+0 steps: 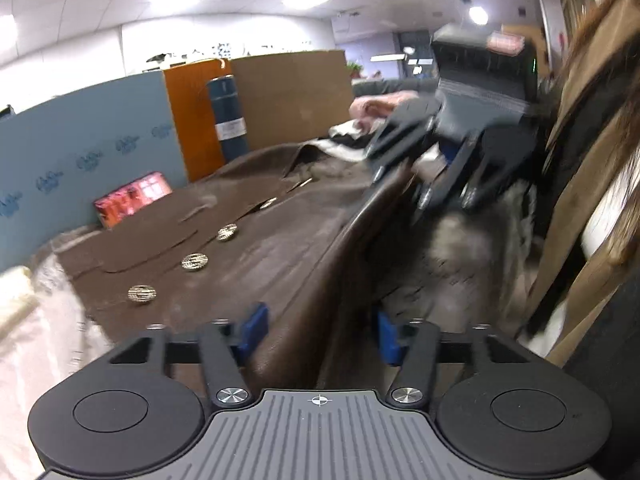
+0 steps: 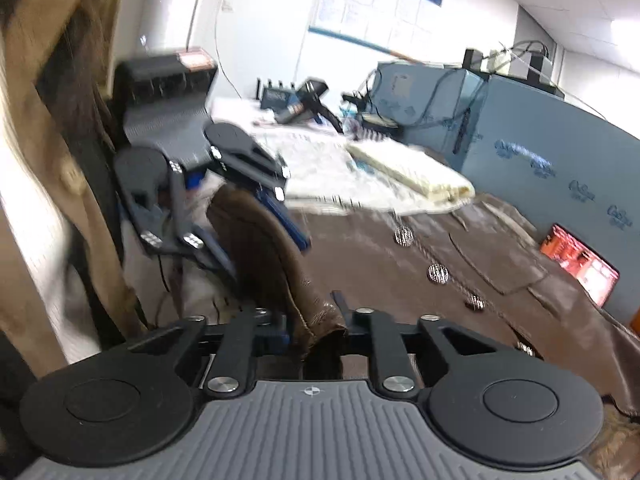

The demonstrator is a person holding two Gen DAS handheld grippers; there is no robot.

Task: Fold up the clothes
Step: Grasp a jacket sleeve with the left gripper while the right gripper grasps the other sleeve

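Note:
A brown leather coat with silver buttons and a grey fur lining lies spread on the table; it also shows in the right wrist view. My left gripper is shut on a raised fold of the coat's front edge, between its blue pads. My right gripper is shut on the same raised edge further along. Each gripper shows in the other's view, the right one and the left one, both holding the lifted brown strip.
A folded cream garment lies on a pale cloth past the coat. Blue partition panels, a dark cylinder, cardboard and a lit phone screen stand at the back. The person's tan coat is close by.

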